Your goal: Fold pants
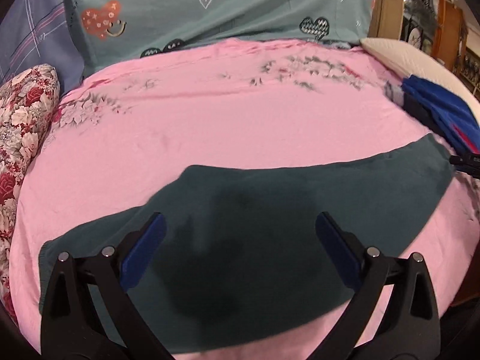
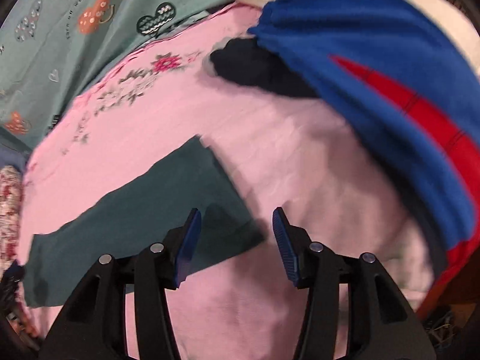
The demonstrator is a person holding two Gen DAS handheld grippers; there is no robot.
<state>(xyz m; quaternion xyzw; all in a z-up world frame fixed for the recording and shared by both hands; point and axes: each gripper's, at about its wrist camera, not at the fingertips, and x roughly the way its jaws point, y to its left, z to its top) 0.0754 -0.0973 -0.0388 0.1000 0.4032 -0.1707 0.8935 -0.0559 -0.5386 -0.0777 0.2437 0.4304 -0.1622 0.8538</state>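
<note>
Hovering spread, left claw (image 1: 240, 240) and right claw (image 2: 237, 237) should pinch the pants (image 1: 270, 210) at matching corners.

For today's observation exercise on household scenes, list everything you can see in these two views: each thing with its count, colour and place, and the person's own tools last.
pants: one, dark teal, laid flat on the near part of the bed
bed sheet: one, pink with a flower print, covering the bed
heart-print cover: one, grey-green with orange and dark hearts, at the far end of the bed
plaid cloth: one, blue-purple, far left
floral quilt: one, red and white, left edge of the bed
blue and red garment: one, piled on the right edge of the bed
dark garment: one, near black, beside the blue pile
pillow: one, cream, far right
left claw: open, above the pants
right claw: open, over the pants' right end
</note>
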